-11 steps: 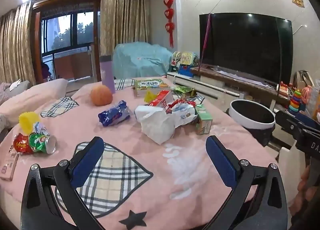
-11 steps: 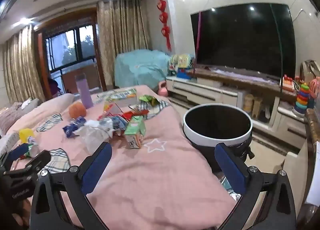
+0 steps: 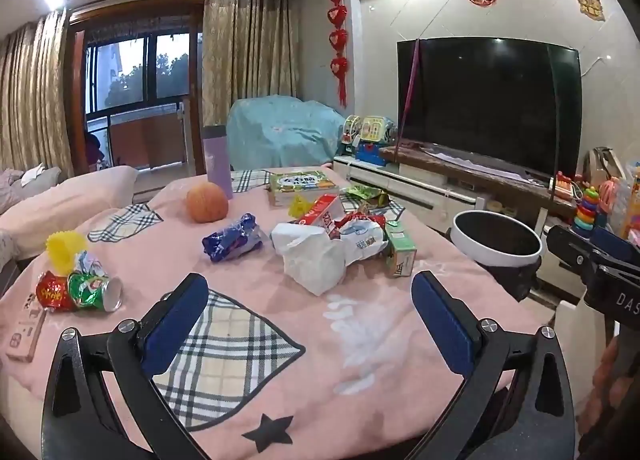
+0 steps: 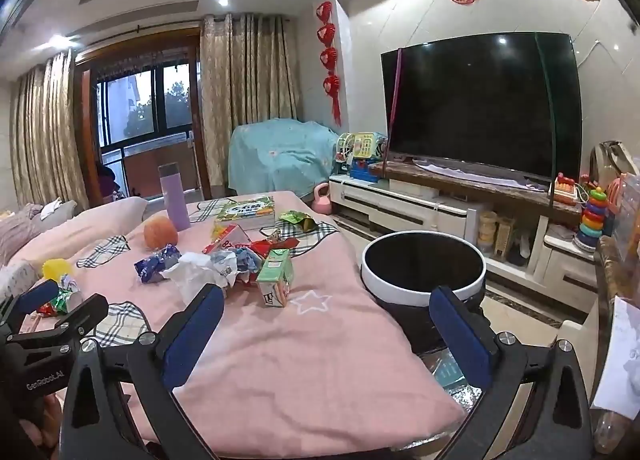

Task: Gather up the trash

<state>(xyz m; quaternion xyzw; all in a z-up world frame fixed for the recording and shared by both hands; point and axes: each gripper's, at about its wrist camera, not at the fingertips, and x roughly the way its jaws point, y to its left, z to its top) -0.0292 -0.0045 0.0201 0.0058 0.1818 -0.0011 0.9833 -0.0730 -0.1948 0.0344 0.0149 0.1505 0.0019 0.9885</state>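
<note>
Trash lies on a pink blanket-covered table (image 3: 280,340): a crumpled white bag (image 3: 312,256), a blue wrapper (image 3: 232,238), a green carton (image 3: 400,256), red wrappers (image 3: 320,212) and crushed cans (image 3: 80,290) at the left. A round white-rimmed black bin (image 3: 496,248) stands off the table's right edge; it also shows in the right wrist view (image 4: 424,268). My left gripper (image 3: 310,312) is open and empty, short of the white bag. My right gripper (image 4: 328,324) is open and empty, between the green carton (image 4: 276,280) and the bin.
An orange fruit (image 3: 207,203), a purple bottle (image 3: 218,160), a green book (image 3: 302,186) and a yellow spiky ball (image 3: 64,246) sit on the table. A TV (image 3: 488,108) on a low cabinet and toys stand at the right. A sofa (image 3: 60,200) is at the left.
Both views have barely shifted; both grippers stay open and empty. Nothing on the table has moved.
</note>
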